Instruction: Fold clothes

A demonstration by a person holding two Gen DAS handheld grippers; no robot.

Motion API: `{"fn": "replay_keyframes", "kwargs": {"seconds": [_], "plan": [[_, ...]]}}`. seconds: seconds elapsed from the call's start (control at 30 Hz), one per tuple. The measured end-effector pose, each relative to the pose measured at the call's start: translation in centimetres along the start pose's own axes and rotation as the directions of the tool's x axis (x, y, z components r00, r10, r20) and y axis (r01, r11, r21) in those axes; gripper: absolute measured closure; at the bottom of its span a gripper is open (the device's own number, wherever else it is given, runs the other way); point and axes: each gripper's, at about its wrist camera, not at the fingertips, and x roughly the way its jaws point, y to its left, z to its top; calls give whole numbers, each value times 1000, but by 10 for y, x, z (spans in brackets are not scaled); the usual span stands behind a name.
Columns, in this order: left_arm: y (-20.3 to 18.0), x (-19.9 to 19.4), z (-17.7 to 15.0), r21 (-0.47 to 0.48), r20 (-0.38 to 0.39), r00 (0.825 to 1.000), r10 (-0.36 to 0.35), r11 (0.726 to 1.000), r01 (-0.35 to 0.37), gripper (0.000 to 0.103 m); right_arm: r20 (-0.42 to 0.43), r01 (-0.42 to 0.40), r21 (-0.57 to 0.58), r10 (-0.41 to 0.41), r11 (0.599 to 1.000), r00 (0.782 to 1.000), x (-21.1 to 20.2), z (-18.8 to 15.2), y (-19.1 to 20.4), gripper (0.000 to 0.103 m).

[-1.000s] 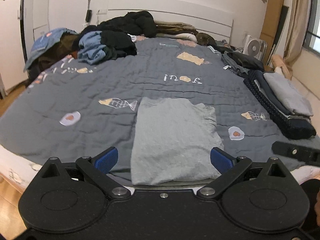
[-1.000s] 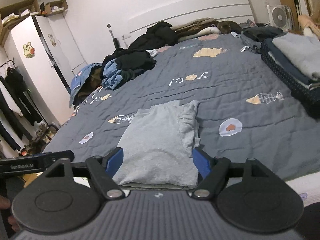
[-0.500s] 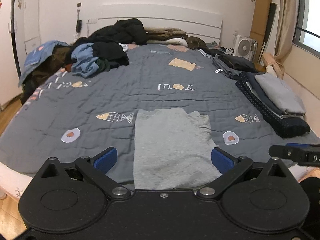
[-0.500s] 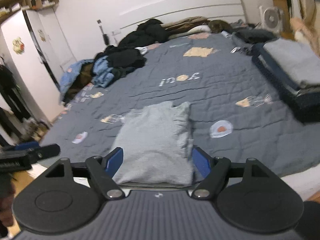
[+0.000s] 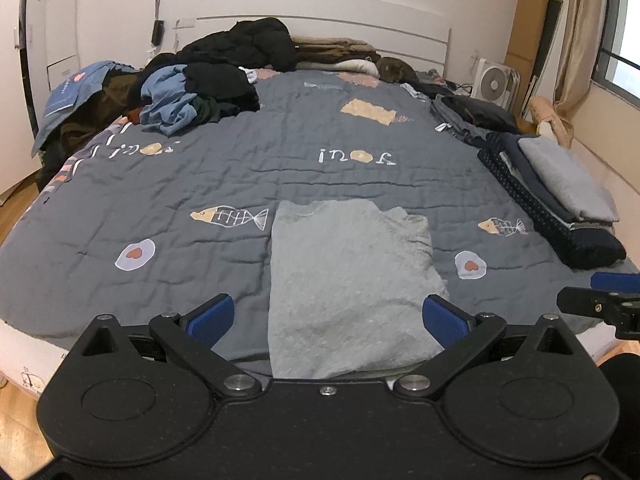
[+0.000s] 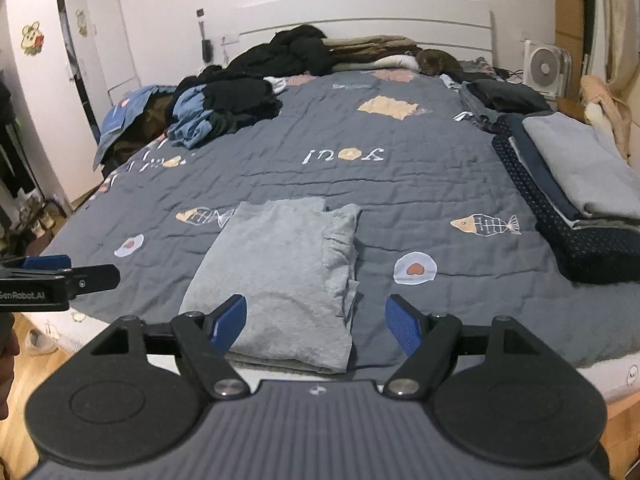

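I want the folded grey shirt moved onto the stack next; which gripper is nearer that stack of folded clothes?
Right gripper: the stack of folded clothes lies on its right, while the left gripper sits further left.

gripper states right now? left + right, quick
Left gripper: open, holding nothing, above the near edge of the grey folded shirt.
Right gripper: open, holding nothing, over the same shirt's near right corner.

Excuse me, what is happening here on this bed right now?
A person is folding clothes with two handheld grippers. The left gripper and the right gripper are both open and empty, above the near edge of the grey quilted bedspread. A partly folded light grey shirt lies flat before them. A stack of folded clothes sits at the right.
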Motion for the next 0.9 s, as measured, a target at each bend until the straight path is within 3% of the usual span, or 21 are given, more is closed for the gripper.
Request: {"fn": "replay_keyframes", "kwargs": {"seconds": [0.37,0.63,0.73,0.9], "plan": [[8,19,-3,-15,-57,998,-21,1000,20,2,-34,-24,7,25,1000,999,27,3,-7,27],[32,39,13,42,-68,994,-83,995,86,2,-44,-52,53,54,997,998,50,2,-22,27],[44,56,20,78,-79,994,-71,994,77,2,-44,-46,72,49,996,998,58,2,-25,27],[77,92,38,48,-102,976,-191,979,196,2,-52,-54,104,59,993,997,71,1,-30,27]]}}
